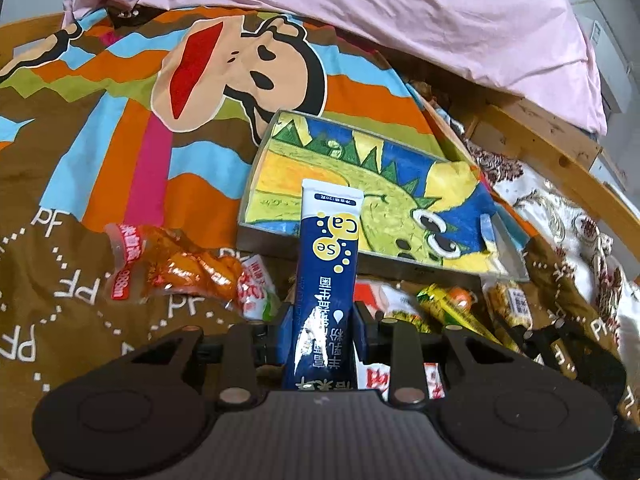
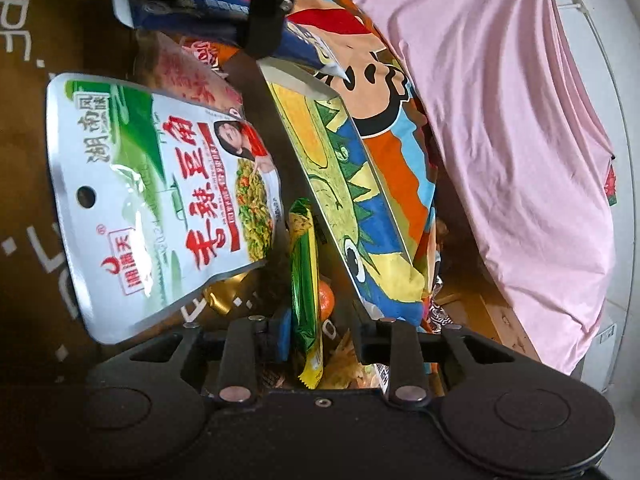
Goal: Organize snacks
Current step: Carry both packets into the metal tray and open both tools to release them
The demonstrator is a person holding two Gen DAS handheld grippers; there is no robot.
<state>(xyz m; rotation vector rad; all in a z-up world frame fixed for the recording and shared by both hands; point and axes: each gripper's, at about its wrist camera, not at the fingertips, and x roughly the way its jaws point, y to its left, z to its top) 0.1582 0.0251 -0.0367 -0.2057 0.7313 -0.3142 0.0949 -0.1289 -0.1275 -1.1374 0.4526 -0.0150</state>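
Observation:
My left gripper (image 1: 320, 320) is shut on a tall blue sachet (image 1: 326, 240) marked Ca and Se, which stands upright in front of a shallow box (image 1: 420, 270) with a dinosaur picture inside. In the right wrist view my right gripper (image 2: 320, 336) is rolled on its side and open. A narrow green-and-yellow snack packet (image 2: 306, 280) lies between its fingers, against the blue left pad (image 2: 283, 336), with a gap to the other finger. The dinosaur box (image 2: 296, 76) rises just beyond. The left gripper with the blue sachet (image 2: 180, 4) shows at the top.
Loose snacks lie on the brown cartoon bedspread (image 1: 60, 240): an orange packet (image 1: 180, 268), a white-and-green pouch (image 2: 160, 208), a red pouch (image 2: 188, 76) and a small orange fruit (image 2: 326, 300). A pink quilt (image 1: 400, 12) is heaped behind, and a wooden bed frame (image 1: 552, 148) runs along the right.

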